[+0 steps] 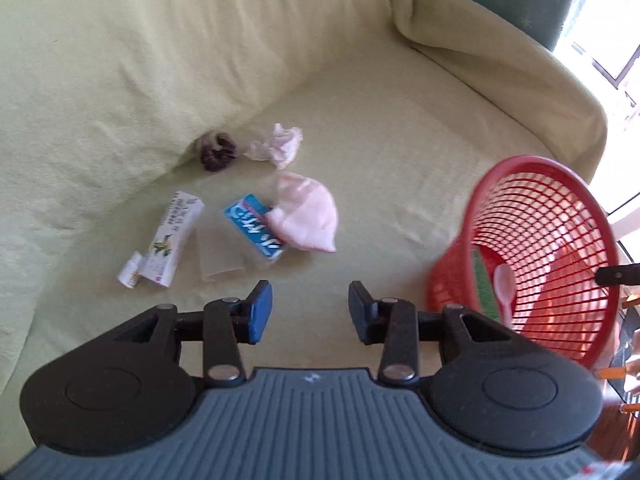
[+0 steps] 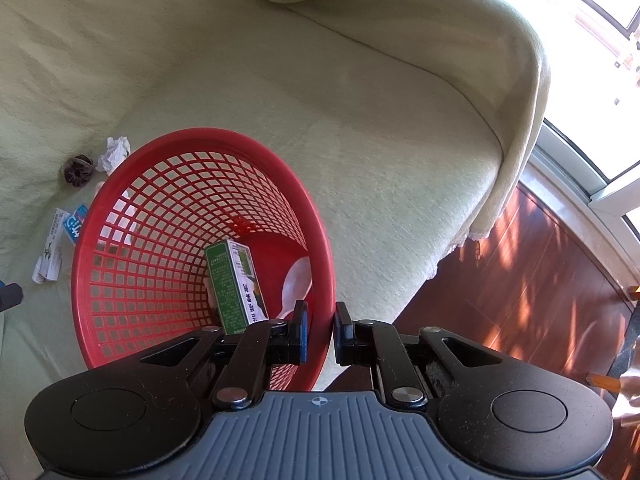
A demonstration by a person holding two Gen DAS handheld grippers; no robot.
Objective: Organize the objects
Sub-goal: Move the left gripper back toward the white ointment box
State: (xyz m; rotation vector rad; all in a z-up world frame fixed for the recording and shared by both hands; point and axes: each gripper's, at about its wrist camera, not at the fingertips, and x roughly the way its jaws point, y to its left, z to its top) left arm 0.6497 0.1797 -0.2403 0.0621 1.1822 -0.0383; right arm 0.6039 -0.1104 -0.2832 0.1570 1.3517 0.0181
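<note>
A red mesh basket (image 1: 560,216) stands tilted at the right of the sofa seat. My right gripper (image 2: 320,330) is shut on its near rim (image 2: 326,280). Inside lie a green box (image 2: 234,284) and a pale pink spoon (image 2: 296,284); both also show in the left wrist view, the box (image 1: 485,284) and the spoon (image 1: 505,284). My left gripper (image 1: 310,312) is open and empty above the seat. Ahead of it lie a blue packet (image 1: 254,226), a pink pouch (image 1: 306,212), a white box (image 1: 174,240), a clear wrapper (image 1: 218,254), a crumpled tissue (image 1: 278,144) and a dark scrunchie (image 1: 218,150).
The sofa is covered with a pale green blanket (image 1: 400,184); backrest at the left, armrest (image 1: 500,60) at the back right. The seat's edge drops to a wooden floor (image 2: 520,300) on the right, with windows (image 2: 592,32) beyond.
</note>
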